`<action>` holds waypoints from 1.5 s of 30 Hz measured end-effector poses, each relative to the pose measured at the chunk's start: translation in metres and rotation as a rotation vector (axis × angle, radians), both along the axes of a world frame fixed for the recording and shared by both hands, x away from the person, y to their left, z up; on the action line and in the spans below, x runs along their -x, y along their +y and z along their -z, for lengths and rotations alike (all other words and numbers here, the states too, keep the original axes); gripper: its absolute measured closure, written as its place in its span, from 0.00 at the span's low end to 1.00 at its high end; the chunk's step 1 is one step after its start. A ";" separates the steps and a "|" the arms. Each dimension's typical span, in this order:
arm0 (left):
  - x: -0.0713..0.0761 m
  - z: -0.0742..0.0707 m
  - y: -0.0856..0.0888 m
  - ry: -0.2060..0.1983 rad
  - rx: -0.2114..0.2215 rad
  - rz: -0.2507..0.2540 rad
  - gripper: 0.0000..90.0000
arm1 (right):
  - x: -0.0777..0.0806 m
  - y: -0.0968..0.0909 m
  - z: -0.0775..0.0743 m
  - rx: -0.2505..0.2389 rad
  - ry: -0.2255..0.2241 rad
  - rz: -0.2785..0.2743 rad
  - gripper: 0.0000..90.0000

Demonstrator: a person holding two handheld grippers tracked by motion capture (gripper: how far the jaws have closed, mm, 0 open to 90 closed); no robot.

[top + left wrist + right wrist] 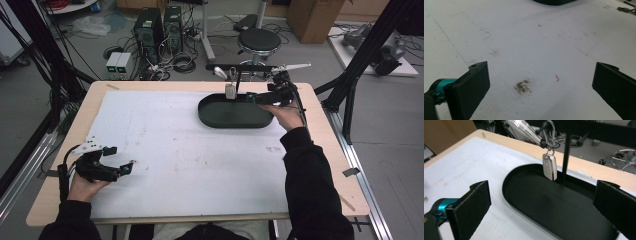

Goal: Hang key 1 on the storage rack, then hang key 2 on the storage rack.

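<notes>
Black sleeves; black tongs (pixel 117 161), teal joints.

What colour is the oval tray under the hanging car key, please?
The tray is plain black, shown best in the right gripper view, where the white key fob hangs above it.

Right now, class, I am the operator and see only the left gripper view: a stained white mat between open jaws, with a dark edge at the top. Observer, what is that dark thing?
Observer: A black oval tray, lying at the far side of the mat.
Operator: What is near it?
Observer: A white key fob hangs above it from a clip on a black stand.
Operator: Where is the other gripper?
Observer: The right gripper is at the tray's right end, jaws open, facing the fob.
</notes>
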State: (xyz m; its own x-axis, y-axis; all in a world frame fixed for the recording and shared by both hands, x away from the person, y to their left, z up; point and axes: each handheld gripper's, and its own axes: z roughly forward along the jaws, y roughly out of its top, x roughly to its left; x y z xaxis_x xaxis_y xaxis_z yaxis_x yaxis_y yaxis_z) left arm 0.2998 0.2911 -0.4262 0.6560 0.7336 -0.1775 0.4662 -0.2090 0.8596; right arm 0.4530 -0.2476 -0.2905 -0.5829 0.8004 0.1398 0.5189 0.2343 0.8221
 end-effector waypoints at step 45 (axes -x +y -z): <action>0.001 0.000 -0.001 0.005 -0.013 -0.002 0.02 | 0.066 -0.090 0.075 0.065 0.113 0.090 0.01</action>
